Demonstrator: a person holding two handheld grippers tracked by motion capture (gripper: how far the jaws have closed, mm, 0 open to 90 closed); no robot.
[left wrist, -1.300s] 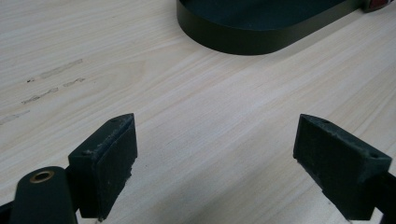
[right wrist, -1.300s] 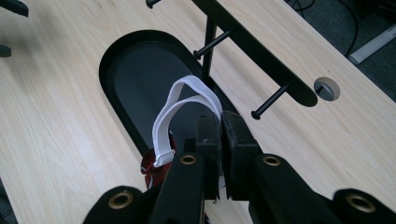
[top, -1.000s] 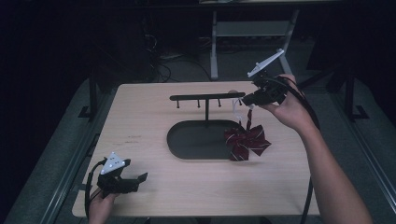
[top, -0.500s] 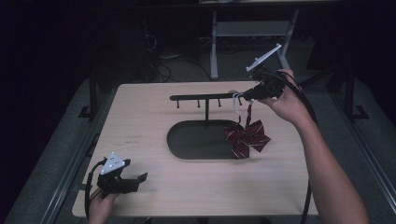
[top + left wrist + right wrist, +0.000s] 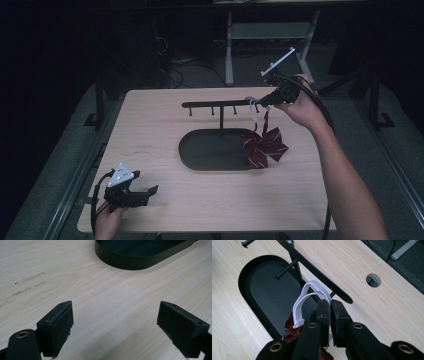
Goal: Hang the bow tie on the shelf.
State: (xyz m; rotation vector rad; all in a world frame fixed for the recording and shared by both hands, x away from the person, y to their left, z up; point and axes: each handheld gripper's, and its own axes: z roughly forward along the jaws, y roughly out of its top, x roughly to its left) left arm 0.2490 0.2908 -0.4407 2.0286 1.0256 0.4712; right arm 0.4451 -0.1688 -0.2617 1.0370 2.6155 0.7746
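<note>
A dark red striped bow tie [image 5: 263, 144] hangs by its white elastic strap [image 5: 308, 298] over the right end of a black oval tray [image 5: 210, 150]. My right gripper [image 5: 260, 102] is shut on the strap [image 5: 255, 111], held level with the right end of the black peg rack [image 5: 220, 104]. In the right gripper view the strap loops up beside the rack's bar [image 5: 317, 275], and a bit of the red bow [image 5: 291, 327] shows below the jaws. My left gripper [image 5: 150, 191] rests open near the table's front left corner, its pads [image 5: 60, 325] wide apart over bare wood.
The rack stands on a post in the tray and carries several short pegs [image 5: 213, 111]. The wooden table [image 5: 150, 130] has a cable hole [image 5: 373, 280] near the rack's end. A metal stand [image 5: 270, 35] sits on the floor behind the table.
My right gripper has lifted the bow tie by its strap and carried it up and slightly back, level with the rack's right end. The left gripper has stayed put.
</note>
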